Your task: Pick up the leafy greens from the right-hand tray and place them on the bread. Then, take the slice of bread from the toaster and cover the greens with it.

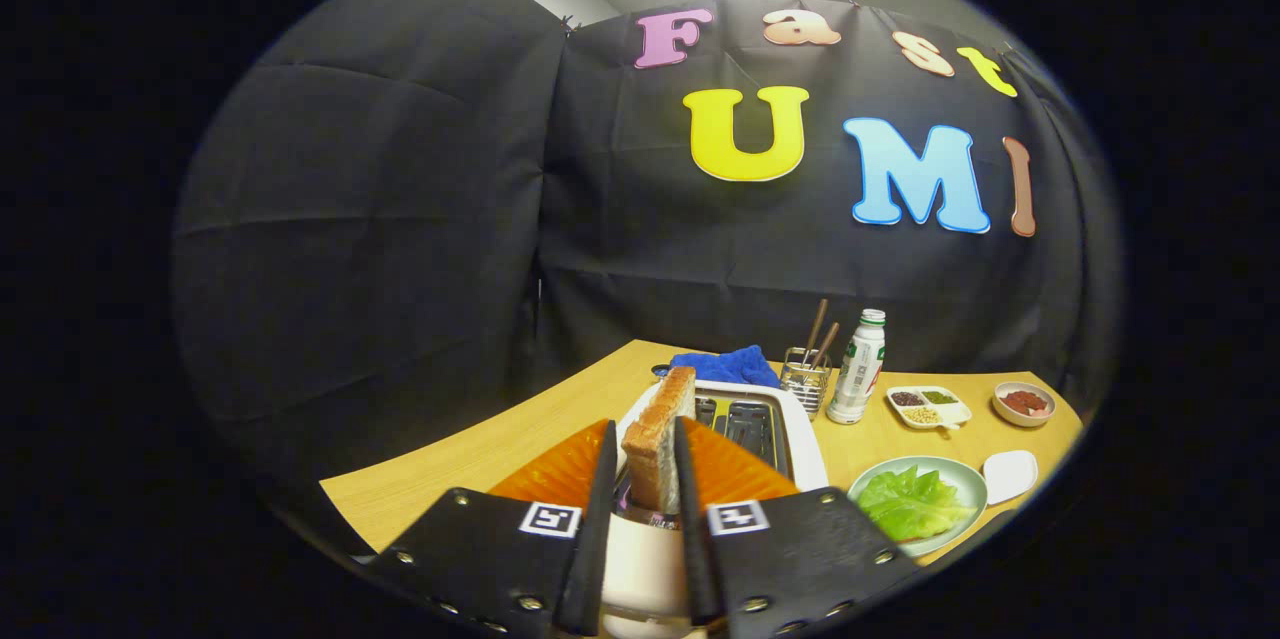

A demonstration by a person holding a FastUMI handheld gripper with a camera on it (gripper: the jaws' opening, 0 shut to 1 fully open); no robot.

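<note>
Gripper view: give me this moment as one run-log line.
gripper: shut on bread slice | slice: upright, above toaster | greens: on plate right of toaster | cover step: not yet done

gripper (640, 479) | dark textured plates | silver screws | square black-and-white marker on each side

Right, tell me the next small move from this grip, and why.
Probably carry the bread slice right toward the green plate. The gripper is shut on the slice, which looks clear above the toaster, and the leafy greens already lie on that plate, uncovered.
</note>
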